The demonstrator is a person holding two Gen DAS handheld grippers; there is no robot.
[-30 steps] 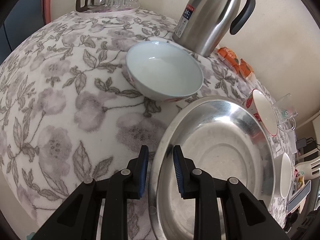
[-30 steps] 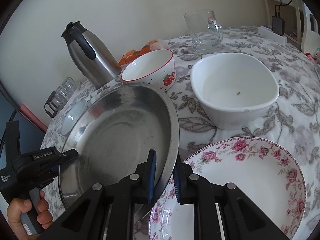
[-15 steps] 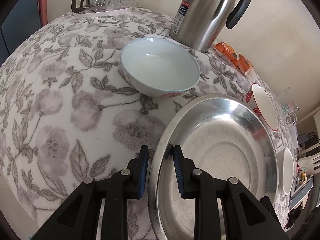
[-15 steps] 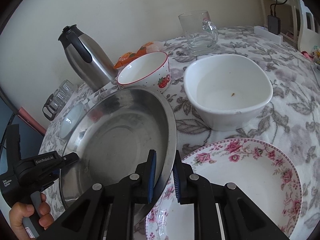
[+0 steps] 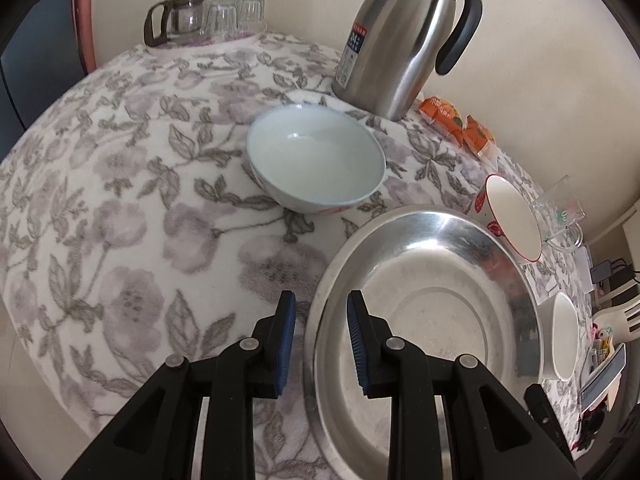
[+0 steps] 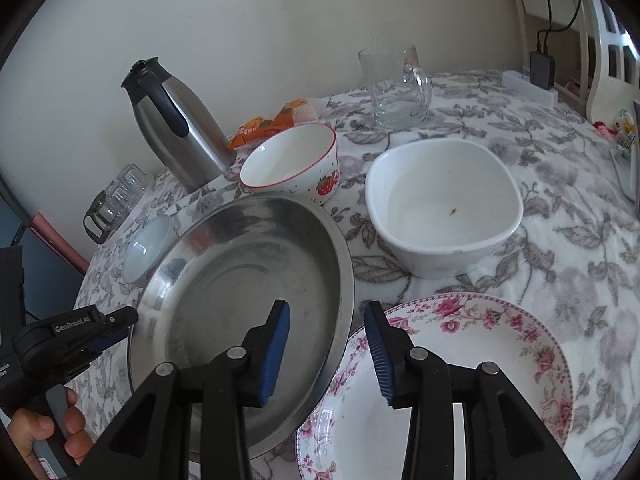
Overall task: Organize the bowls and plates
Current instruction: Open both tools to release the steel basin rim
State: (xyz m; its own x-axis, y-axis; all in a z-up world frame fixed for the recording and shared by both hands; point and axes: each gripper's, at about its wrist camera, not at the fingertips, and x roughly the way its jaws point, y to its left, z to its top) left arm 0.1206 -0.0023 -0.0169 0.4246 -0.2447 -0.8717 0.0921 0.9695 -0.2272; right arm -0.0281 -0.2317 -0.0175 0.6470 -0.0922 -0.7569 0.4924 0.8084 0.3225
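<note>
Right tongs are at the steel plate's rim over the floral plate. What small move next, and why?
Probably draw the right tongs straight back off the steel plate. Their jaws are opening with the rim between them, and that edge already overlaps the floral plate; the left tongs straddle the opposite rim.

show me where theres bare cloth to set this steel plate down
Widest bare cloth: left of the pale blue bowl and steel plate. Crowded on the other side: strawberry bowl, white bowl, floral plate sit close.
</note>
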